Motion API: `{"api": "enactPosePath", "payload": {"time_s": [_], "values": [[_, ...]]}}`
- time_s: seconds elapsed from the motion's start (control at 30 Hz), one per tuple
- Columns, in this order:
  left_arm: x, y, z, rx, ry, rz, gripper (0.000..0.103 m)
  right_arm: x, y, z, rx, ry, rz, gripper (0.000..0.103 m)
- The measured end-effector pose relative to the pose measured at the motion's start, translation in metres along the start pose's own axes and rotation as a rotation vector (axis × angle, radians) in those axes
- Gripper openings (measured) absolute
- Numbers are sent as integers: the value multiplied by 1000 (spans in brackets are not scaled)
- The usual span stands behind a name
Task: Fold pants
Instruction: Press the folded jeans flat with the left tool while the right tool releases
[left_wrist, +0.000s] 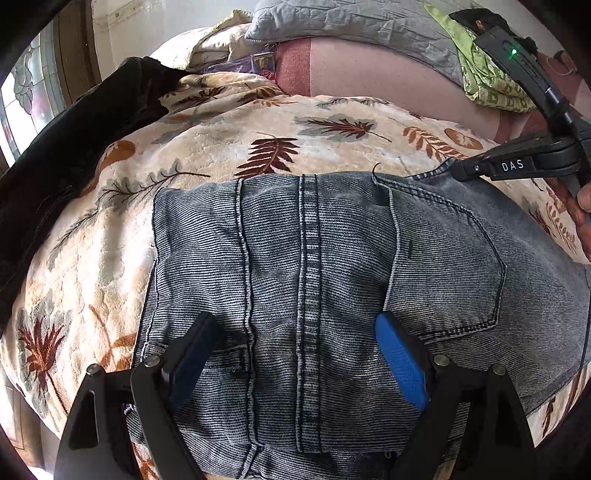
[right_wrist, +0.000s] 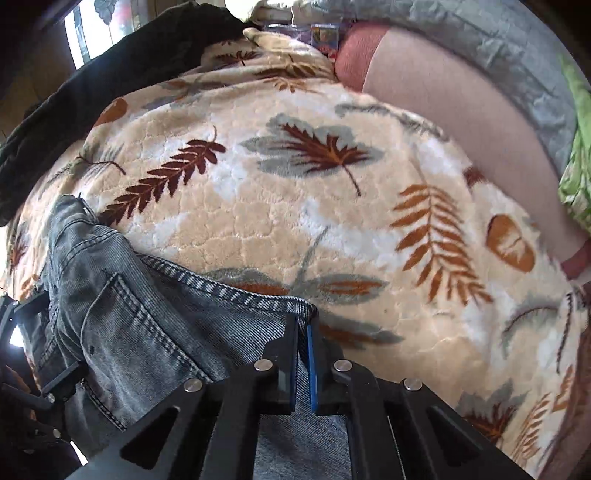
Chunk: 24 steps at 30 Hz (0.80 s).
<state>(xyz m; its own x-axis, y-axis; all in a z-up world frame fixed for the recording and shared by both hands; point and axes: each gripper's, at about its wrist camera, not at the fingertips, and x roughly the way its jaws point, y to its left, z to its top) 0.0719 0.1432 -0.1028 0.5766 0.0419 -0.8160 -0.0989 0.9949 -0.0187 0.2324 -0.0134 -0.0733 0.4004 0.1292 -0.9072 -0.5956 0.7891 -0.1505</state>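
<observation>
Mid-fold, with jeans (left_wrist: 332, 280) lying partly folded on the bed's leaf blanket (right_wrist: 295, 184), right gripper (right_wrist: 303, 332) pinched tight on the waistband edge, left gripper (left_wrist: 295, 350) hovering wide-jawed over the seams; next, probably carrying that edge across.

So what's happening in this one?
A person is folding grey jeans on a leaf-print blanket with two handheld grippers. The right gripper is shut on the jeans' stitched edge, while the left gripper is open over the folded denim near the back pocket, gripping nothing.
</observation>
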Motion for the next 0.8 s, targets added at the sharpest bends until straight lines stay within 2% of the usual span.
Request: {"api": "enactPosePath", "payload": {"time_s": [0.13, 0.27, 0.37, 0.5, 0.6, 0.63, 0.67, 0.7, 0.73, 0.77, 0.8], "values": [[1, -2, 0, 4, 2, 9, 88, 38, 13, 2, -60, 26, -117, 4], [-1, 0, -2, 8, 0, 4, 88, 43, 6, 0, 6, -10, -111, 4], [-12, 2, 2, -4, -18, -8, 88, 26, -17, 3, 134, -30, -14, 10], [-41, 8, 27, -42, -128, -40, 88, -7, -44, -4, 290, -82, 87, 10], [-33, 7, 48, -22, -131, 26, 88, -25, -53, -21, 398, -94, 237, 10], [-24, 7, 50, -20, -109, 50, 88, -27, -53, -31, 446, -88, 298, 11], [-10, 6, 49, -12, -54, 69, 88, -23, -53, -40, 479, -65, 356, 14], [7, 5, 44, 6, 18, 92, 88, -15, -51, -50, 502, -32, 399, 23], [25, 2, 37, 36, 87, 123, 88, -3, -50, -61, 528, 5, 399, 34], [32, 1, 30, 55, 93, 132, 89, 14, -52, -71, 550, 64, 355, 39], [29, 0, 30, 55, 64, 137, 89, 27, -55, -81, 569, 89, 341, 32]]}}
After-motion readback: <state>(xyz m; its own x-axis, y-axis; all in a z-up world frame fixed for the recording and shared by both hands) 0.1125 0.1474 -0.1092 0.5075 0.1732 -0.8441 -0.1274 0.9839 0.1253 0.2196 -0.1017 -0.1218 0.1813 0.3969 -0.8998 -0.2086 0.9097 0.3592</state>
